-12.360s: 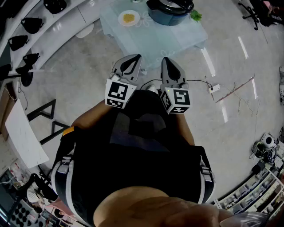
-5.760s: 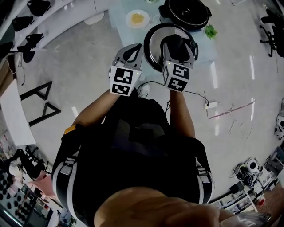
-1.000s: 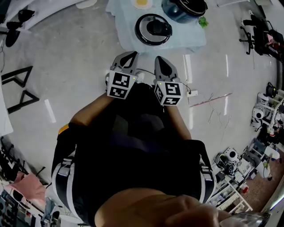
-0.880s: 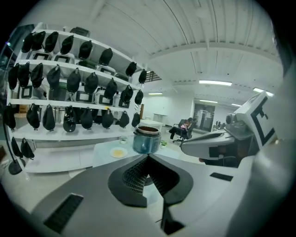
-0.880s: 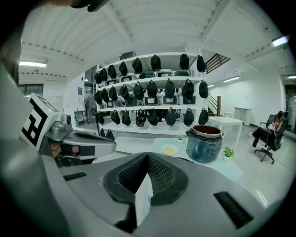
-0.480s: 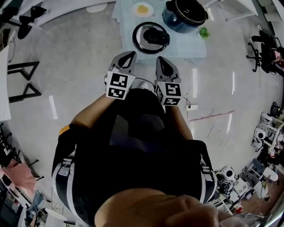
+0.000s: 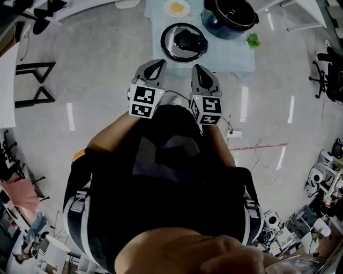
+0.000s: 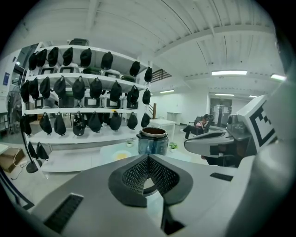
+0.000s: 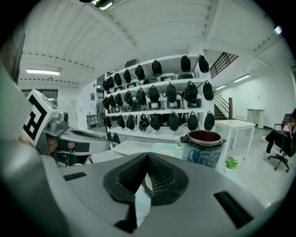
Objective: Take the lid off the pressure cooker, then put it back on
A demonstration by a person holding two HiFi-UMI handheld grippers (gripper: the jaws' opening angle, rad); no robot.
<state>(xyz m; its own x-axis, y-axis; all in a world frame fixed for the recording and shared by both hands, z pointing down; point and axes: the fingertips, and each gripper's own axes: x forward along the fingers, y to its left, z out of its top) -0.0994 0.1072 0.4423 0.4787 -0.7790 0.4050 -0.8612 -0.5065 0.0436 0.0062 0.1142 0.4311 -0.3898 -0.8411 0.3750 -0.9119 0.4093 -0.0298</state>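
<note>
The pressure cooker pot [image 7: 229, 16] stands open at the far side of a pale blue table [image 7: 236, 61], also shown as the pot [image 8: 152, 141] and the pot [image 9: 203, 147] in the gripper views. Its round black-and-silver lid [image 7: 184, 42] lies flat on the table in front of the pot, free of both grippers. My left gripper [image 7: 158, 64] and right gripper [image 7: 198, 68] hover side by side short of the table's near edge, both shut and holding nothing. The left gripper [image 8: 148, 156] and right gripper [image 9: 147, 155] each show pads meeting at the tip.
A white plate of yellow food [image 7: 177, 7] sits at the table's far left, and a small green plant [image 7: 252, 39] at its right. Shelves of black helmets [image 9: 157, 99] line the wall behind. A cable and socket [image 7: 235, 134] lie on the floor to the right.
The lid, on the pot long ago and then carried by my right gripper, now rests on the table. Over the last second both shut grippers drifted forward toward the table's edge.
</note>
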